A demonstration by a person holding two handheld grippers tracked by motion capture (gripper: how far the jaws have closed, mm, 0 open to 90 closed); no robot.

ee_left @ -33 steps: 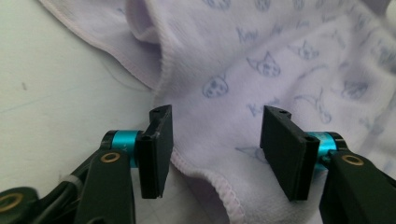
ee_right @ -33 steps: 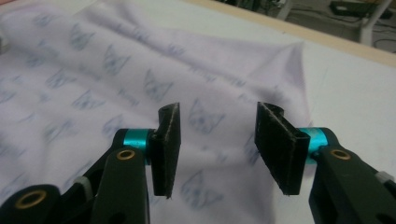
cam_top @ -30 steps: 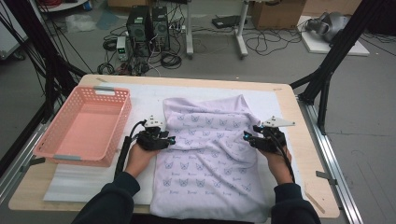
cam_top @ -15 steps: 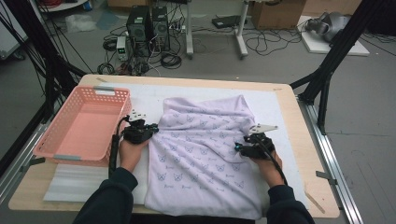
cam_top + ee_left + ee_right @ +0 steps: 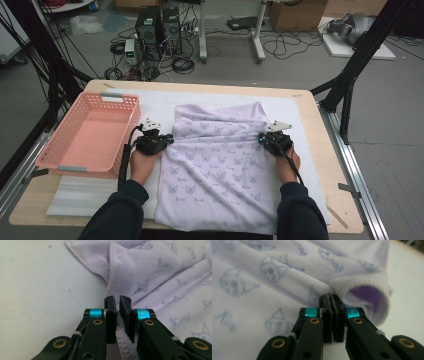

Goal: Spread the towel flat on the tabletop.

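A lilac towel (image 5: 220,160) printed with small cat faces lies spread on the white mat, its near end hanging over the table's front edge. My left gripper (image 5: 169,140) is at the towel's left edge. In the left gripper view it (image 5: 117,301) is shut with the stitched hem (image 5: 122,340) pinched between the pads. My right gripper (image 5: 261,141) is at the towel's right edge, by a raised fold. Its jaws have just been closing. In the right gripper view it (image 5: 331,298) is shut on a thin edge of the cloth, just below the curled fold (image 5: 362,287).
A pink plastic basket (image 5: 60,160) stands on the left of the table. The white mat (image 5: 160,100) covers most of the wooden tabletop (image 5: 345,200). Computers and cables lie on the floor beyond the far edge.
The right gripper has moved left onto the towel's right edge and then a little farther from the person, gathering a fold there. The left gripper shifted slightly left, drawing the towel's left edge with it.
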